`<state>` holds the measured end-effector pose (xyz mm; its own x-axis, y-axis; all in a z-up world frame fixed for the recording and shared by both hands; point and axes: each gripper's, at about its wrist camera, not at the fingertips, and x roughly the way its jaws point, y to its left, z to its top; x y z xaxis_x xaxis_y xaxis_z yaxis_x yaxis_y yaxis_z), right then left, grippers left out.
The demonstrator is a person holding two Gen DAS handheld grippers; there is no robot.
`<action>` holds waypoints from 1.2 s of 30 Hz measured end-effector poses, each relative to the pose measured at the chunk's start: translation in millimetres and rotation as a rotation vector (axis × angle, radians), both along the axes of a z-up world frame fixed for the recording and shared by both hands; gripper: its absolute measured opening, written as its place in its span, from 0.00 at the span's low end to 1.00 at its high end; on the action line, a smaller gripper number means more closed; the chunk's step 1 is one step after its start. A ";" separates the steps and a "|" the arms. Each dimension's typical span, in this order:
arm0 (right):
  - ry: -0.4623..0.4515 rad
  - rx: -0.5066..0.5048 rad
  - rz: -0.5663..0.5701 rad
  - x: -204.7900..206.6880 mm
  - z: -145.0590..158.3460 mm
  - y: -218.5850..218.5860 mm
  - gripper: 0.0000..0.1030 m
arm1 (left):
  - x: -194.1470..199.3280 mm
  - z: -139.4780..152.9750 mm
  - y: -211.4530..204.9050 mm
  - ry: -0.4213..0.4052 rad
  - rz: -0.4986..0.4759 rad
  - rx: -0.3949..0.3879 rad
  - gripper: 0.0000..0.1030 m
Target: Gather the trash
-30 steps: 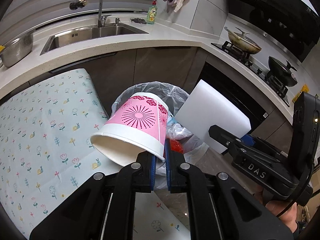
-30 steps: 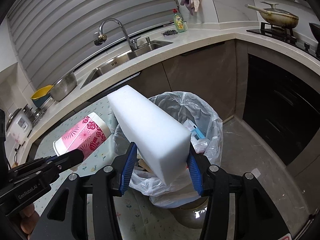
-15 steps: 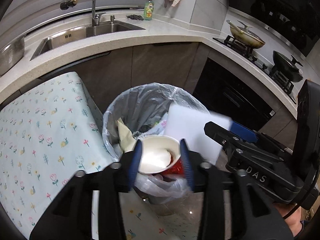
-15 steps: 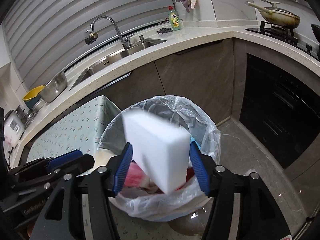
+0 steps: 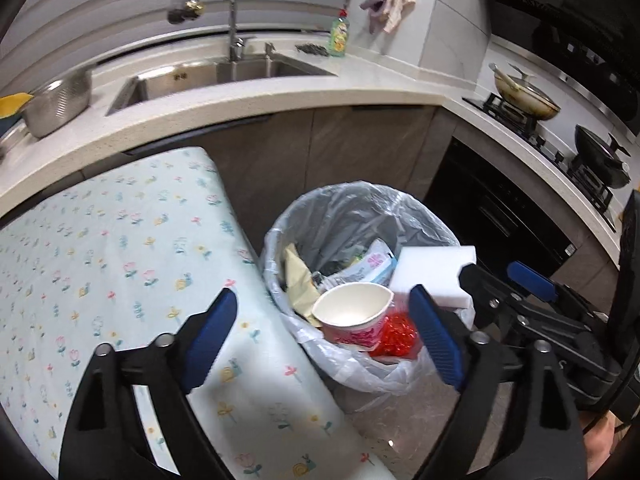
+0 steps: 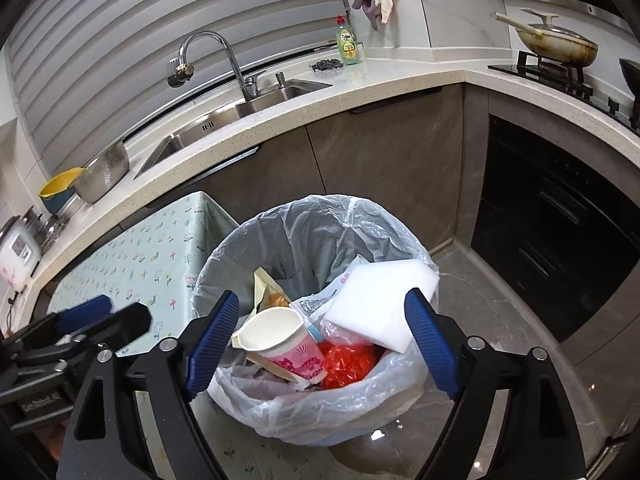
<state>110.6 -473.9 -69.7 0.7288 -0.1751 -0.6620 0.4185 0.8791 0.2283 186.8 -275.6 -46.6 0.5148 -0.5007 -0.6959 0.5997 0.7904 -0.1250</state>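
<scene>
While both jaw sets are opening with nothing between them, the paper cup [image 6: 286, 344] and white foam block [image 6: 380, 304] lie in the bin [image 6: 320, 216], below and ahead of the left hand-held gripper [image 5: 320, 336] and right hand-held gripper [image 6: 320, 340].

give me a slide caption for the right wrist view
Right gripper opening above the lined bin, with the cup and white foam block lying on the trash inside.
</scene>
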 end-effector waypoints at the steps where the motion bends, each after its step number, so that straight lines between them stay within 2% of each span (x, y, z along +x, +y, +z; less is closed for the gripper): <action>1: 0.003 -0.011 0.004 -2.8 1.9 2.5 0.81 | -1.6 1.9 4.5 -0.008 0.008 -0.001 0.84; 9: 0.022 -0.072 0.028 -24.2 20.1 24.5 0.84 | -16.1 15.2 35.8 -0.049 0.087 0.017 0.89; 13: 0.021 -0.096 0.032 -35.8 30.2 37.8 0.93 | -27.5 20.7 48.7 -0.076 0.109 0.033 0.91; 21: 0.045 -0.132 0.049 -54.9 40.6 63.2 0.93 | -51.2 26.3 71.1 -0.093 0.151 0.041 0.93; 29: 0.048 -0.171 0.050 -82.3 48.3 82.2 0.93 | -69.6 24.0 88.0 -0.065 0.191 0.049 0.93; 36: 0.056 -0.152 0.024 -101.1 50.5 84.1 0.93 | -84.9 20.8 96.8 -0.044 0.222 0.045 0.93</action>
